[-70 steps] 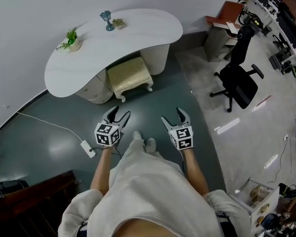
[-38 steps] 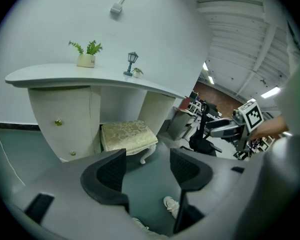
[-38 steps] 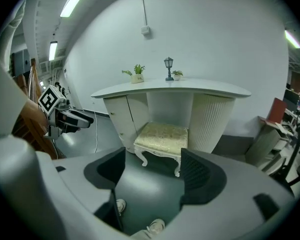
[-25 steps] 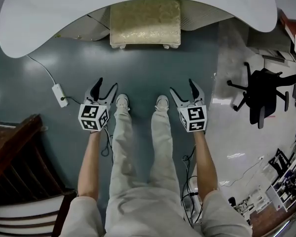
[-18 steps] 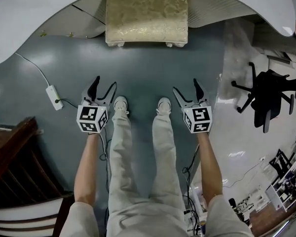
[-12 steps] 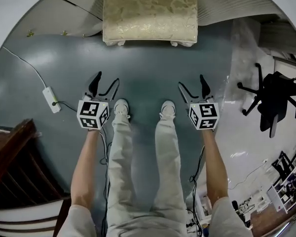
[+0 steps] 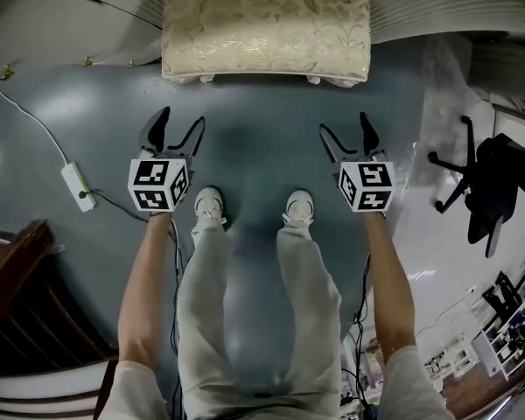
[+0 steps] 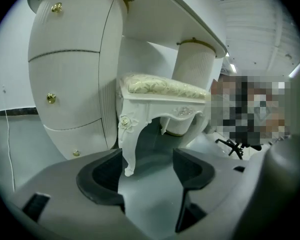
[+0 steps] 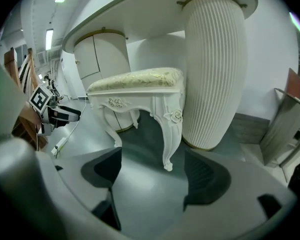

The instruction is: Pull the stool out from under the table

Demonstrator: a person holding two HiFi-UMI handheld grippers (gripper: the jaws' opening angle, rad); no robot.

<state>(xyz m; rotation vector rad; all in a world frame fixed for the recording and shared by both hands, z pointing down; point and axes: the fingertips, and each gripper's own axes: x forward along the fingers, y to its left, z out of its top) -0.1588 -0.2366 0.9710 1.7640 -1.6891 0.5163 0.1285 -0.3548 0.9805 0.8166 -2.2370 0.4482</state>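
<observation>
stool (image 7: pixel 265 24) upright under table (image 7: pixel 455 7), long axis crosswise; left tool (image 7: pixel 178 121) and right tool (image 7: pixel 346 128) freshly opened wide, empty

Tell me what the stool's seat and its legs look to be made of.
Stool seat: padded fabric, pale gold with a raised floral pattern and a slight sheen, likely brocade or damask.
Stool legs: glossy white, curved, with carved roses; probably painted wood, though moulded resin cannot be ruled out.

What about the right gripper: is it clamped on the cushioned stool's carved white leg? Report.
No, the right gripper is open, and the carved white leg stands beyond its jaws, untouched.
</observation>
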